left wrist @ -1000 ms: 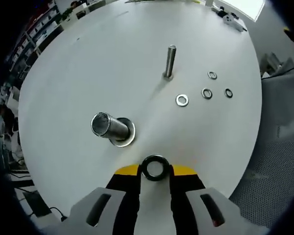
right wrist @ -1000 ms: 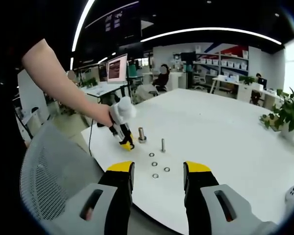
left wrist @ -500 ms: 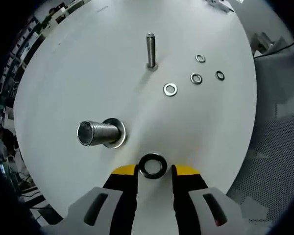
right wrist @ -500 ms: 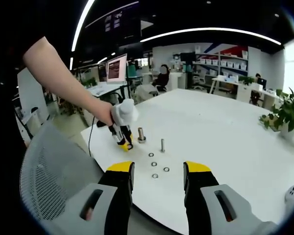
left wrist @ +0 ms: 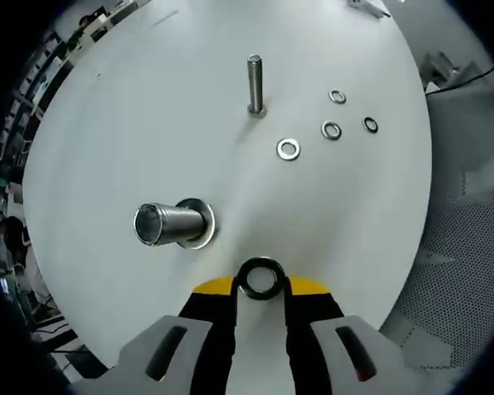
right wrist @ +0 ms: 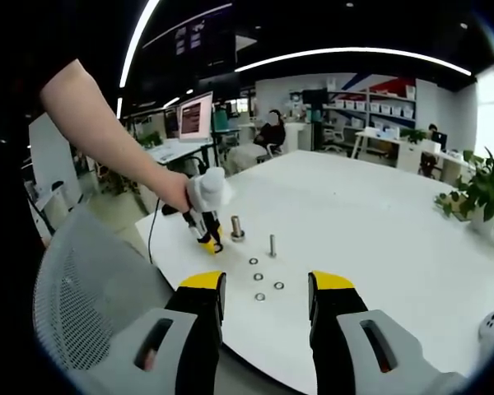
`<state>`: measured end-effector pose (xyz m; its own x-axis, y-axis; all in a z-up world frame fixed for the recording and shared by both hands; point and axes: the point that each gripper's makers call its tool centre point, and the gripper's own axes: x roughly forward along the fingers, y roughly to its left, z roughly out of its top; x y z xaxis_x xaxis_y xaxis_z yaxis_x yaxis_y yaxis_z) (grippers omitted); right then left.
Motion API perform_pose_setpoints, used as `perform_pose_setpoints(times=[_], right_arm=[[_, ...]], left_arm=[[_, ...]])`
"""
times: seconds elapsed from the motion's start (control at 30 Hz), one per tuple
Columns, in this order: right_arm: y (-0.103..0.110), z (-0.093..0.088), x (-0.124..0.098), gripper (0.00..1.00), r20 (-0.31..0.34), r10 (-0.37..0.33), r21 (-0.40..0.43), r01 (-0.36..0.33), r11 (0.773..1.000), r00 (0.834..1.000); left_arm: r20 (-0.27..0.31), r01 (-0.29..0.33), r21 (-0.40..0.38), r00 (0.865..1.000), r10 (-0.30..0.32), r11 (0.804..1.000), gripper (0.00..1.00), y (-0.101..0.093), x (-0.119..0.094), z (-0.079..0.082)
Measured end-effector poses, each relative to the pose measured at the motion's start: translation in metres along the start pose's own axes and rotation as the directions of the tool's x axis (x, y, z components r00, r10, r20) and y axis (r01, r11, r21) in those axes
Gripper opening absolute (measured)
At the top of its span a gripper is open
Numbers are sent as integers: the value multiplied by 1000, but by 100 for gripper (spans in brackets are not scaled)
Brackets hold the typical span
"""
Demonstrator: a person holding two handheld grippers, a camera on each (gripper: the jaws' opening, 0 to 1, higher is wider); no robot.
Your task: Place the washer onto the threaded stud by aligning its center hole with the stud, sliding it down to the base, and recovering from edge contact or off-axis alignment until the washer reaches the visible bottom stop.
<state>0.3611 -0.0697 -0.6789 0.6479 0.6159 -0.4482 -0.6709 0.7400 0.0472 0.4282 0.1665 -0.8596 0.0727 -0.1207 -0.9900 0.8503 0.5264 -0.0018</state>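
In the left gripper view my left gripper [left wrist: 260,285] is shut on a dark washer [left wrist: 259,278], held flat between the yellow-tipped jaws above the white table [left wrist: 107,148]. A thick threaded stud [left wrist: 169,223] with a washer at its base stands to the upper left of the held washer. A thin stud [left wrist: 254,84] stands farther off. In the right gripper view my right gripper [right wrist: 265,295] is open and holds nothing, well back from the table's edge. There the left gripper [right wrist: 206,232] hangs beside the thick stud [right wrist: 237,228], with the thin stud [right wrist: 272,244] to its right.
Several loose washers [left wrist: 288,149] lie on the table right of the thin stud; they show as small rings [right wrist: 258,276] in the right gripper view. A mesh chair back [right wrist: 82,304] sits at the lower left there. Desks, monitors and a plant [right wrist: 482,193] stand around the table.
The left gripper view has shifted slightly; the held washer sits a bit nearer the thick stud. The right gripper has stayed still and open.
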Motion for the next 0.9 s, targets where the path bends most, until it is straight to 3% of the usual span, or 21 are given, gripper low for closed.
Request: perform_pose_setpoints(times=[0.27,0.37,0.9], right_arm=[[-1,0,0,42,2,0,2,0,1000,1000],[-1,0,0,42,3,0,4,0,1000,1000],[-1,1,0,42,5,-1,4,1,1000,1000]], left_arm=[[9,-2,-6,1000,2,1000,19,0,0,1],[20,10,-44,1000,-9,999,19,0,-1,1],[21,-8,7,1000,8,1000,19,1,-14,-1]])
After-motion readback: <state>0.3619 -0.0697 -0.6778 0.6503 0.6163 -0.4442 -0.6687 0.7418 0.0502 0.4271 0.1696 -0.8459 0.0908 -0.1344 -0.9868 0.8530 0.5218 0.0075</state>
